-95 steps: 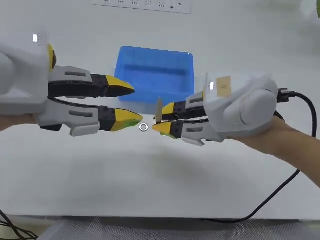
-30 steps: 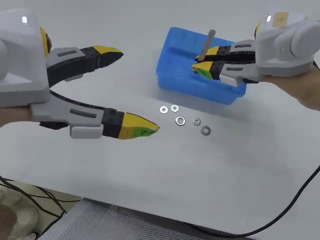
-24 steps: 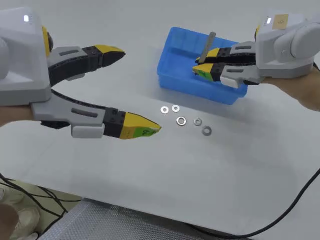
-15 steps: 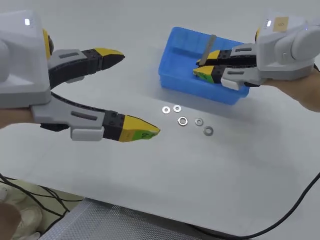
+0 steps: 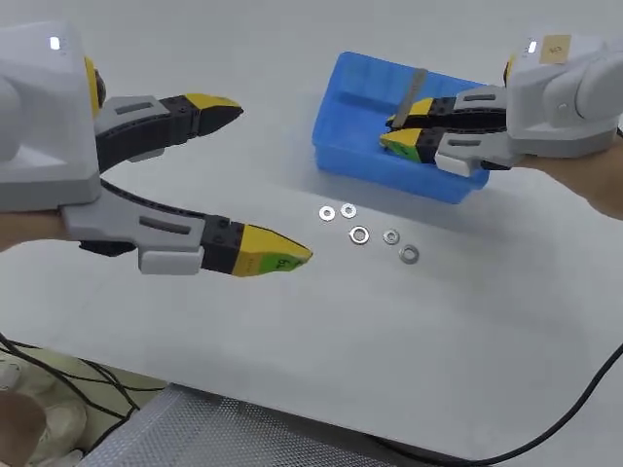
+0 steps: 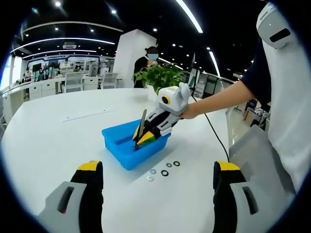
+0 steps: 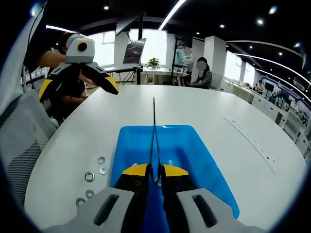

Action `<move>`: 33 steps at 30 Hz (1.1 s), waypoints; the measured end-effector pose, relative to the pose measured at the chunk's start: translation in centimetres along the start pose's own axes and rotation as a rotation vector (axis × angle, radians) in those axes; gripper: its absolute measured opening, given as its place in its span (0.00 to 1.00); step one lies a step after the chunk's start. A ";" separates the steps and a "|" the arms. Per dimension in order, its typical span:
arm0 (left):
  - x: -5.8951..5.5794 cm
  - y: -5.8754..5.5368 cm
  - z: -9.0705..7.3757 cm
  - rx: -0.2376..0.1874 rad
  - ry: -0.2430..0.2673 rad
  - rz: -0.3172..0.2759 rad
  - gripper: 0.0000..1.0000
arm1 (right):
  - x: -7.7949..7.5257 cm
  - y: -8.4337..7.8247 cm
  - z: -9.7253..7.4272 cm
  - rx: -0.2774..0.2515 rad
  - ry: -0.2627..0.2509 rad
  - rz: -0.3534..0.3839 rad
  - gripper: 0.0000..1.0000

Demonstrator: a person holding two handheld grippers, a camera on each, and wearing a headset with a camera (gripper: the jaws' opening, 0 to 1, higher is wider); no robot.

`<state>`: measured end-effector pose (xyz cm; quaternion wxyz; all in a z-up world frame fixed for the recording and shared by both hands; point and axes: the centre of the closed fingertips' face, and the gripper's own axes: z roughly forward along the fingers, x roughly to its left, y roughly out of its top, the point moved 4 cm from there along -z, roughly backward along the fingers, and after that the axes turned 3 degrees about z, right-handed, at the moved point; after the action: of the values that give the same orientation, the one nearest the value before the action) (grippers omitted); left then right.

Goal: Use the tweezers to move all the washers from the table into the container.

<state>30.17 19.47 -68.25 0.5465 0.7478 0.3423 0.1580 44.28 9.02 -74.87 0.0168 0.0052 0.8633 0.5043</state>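
white table [image 5: 389, 331] with washers [image 5: 360, 234] loose beside container [image 5: 360, 161]; right gripper [image 5: 391, 132] clamped on tweezers [image 5: 417, 86], left gripper [image 5: 273, 181] spread apart; may flick flat washers away on slick top.

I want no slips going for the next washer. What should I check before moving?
1. Grip on the tweezers: ok, the right gripper has its jaws shut on them.
2. Tips of the tweezers empty: cannot tell.
3. Location of the washers: ok, five clustered on the table beside the container.
4. Tweezers over the washers: not ok, they hang over the container.
5. Path clear of the left gripper: ok, open, apart from the washers.
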 end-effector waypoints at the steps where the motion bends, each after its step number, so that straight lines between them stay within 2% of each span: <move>1: 0.0 0.0 0.0 0.002 0.000 0.001 0.99 | 0.0 0.0 0.0 0.000 -0.002 0.000 0.11; 10: 0.5 0.1 0.2 0.001 -0.003 0.003 0.99 | 0.0 0.6 -0.2 -0.004 -0.003 -0.009 0.09; 15: 0.7 0.9 1.3 0.003 -0.029 0.029 0.98 | 0.4 1.2 -0.6 0.008 0.000 -0.036 0.08; 17: 1.1 1.5 1.8 -0.011 -0.035 0.035 0.97 | 0.5 1.3 -0.7 0.021 0.001 -0.053 0.08; 19: 1.5 2.2 2.4 -0.050 -0.037 0.016 0.96 | 0.5 1.4 -0.8 0.025 0.000 -0.062 0.08; 21: 2.4 2.8 3.1 -0.071 -0.038 0.016 0.95 | 0.4 1.5 -0.9 0.028 -0.003 -0.066 0.08; 25: 3.1 4.7 4.7 -0.118 -0.067 0.029 0.91 | 0.2 1.7 -1.1 0.025 -0.011 -0.068 0.08; 28: 3.8 5.6 6.1 -0.124 -0.088 0.063 0.90 | 0.2 1.8 -1.1 0.022 -0.010 -0.067 0.08; 30: 3.9 6.0 7.1 -0.108 -0.115 0.084 0.89 | 0.3 1.9 -1.1 0.019 -0.008 -0.065 0.08; 33: 3.9 6.4 8.3 -0.089 -0.149 0.133 0.76 | 0.3 1.7 -1.1 0.025 -0.002 -0.067 0.08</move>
<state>40.19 15.18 -65.82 0.5914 0.7535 0.2429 0.1531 43.91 8.90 -72.85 0.0346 -0.0228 0.8693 0.4926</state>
